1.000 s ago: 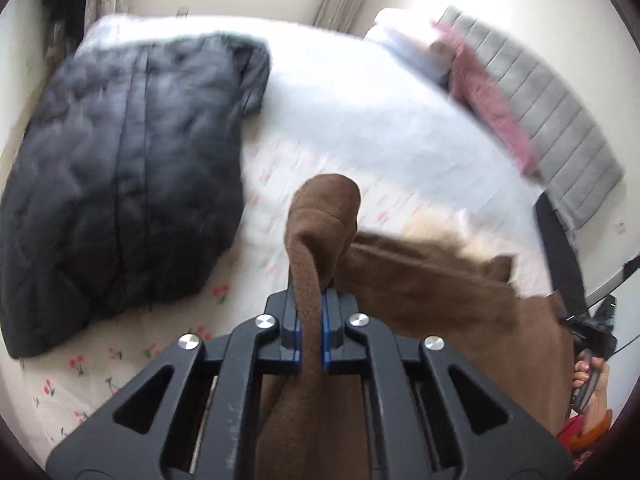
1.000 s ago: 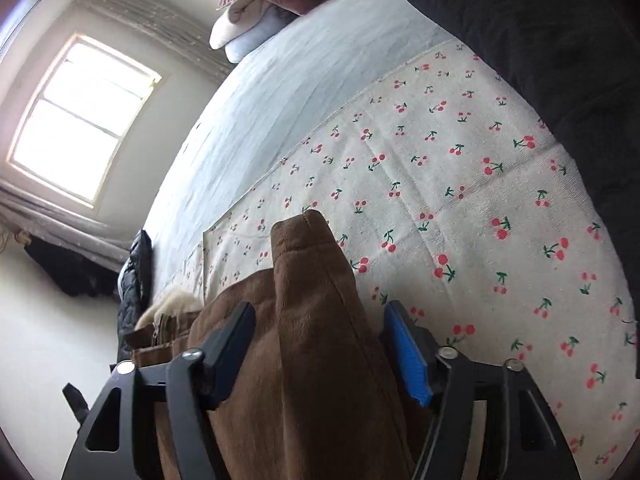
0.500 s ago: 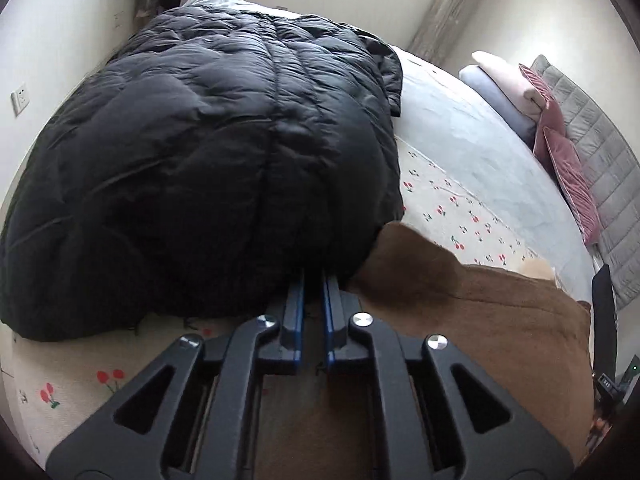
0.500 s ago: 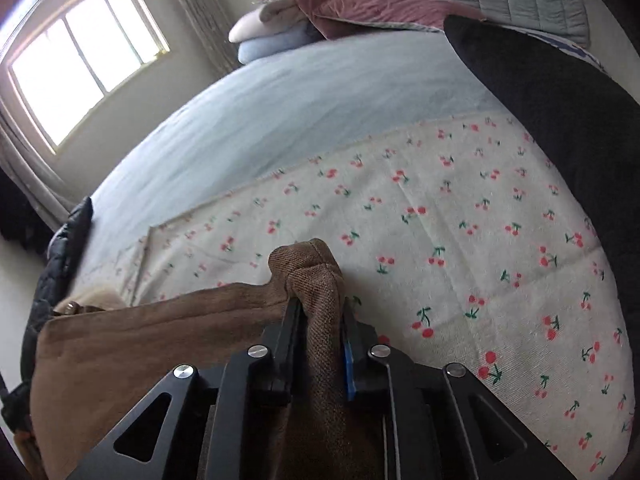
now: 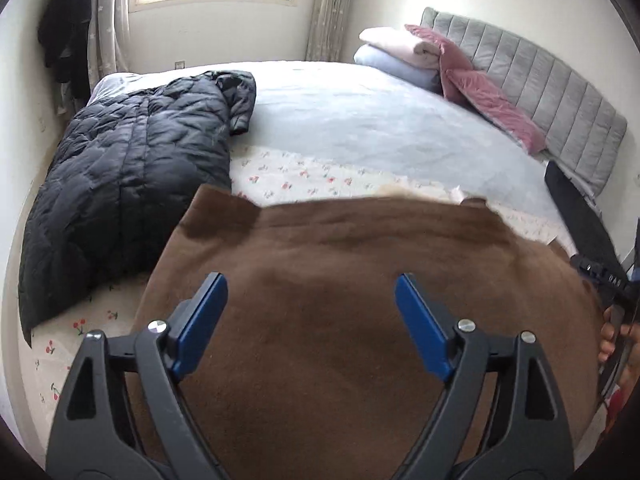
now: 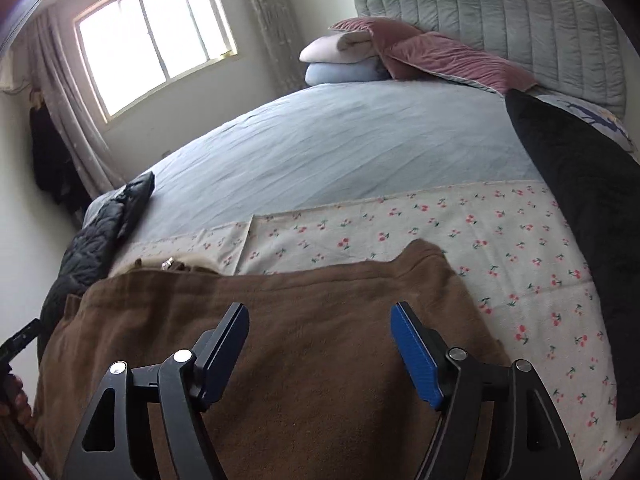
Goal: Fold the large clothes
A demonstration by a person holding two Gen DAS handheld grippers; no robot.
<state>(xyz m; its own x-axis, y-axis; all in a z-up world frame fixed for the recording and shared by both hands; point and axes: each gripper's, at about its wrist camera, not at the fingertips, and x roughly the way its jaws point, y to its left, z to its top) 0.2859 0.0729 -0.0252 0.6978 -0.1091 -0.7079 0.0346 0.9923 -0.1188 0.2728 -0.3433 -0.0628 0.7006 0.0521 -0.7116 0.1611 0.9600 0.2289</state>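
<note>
Garment [image 5: 340, 320] cut off below gripper [image 5: 310, 312].

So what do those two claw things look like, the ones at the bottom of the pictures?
Each hand-held gripper, left and right, has a black plastic frame with triangle-shaped holes, shiny silver bolts, and two fingers tipped with flat blue pads. No cables or sleeves show.

Stacked pillows [image 5: 400, 54] against grey headboard [image 5: 532, 84]; window [image 6: 154, 34].
</note>
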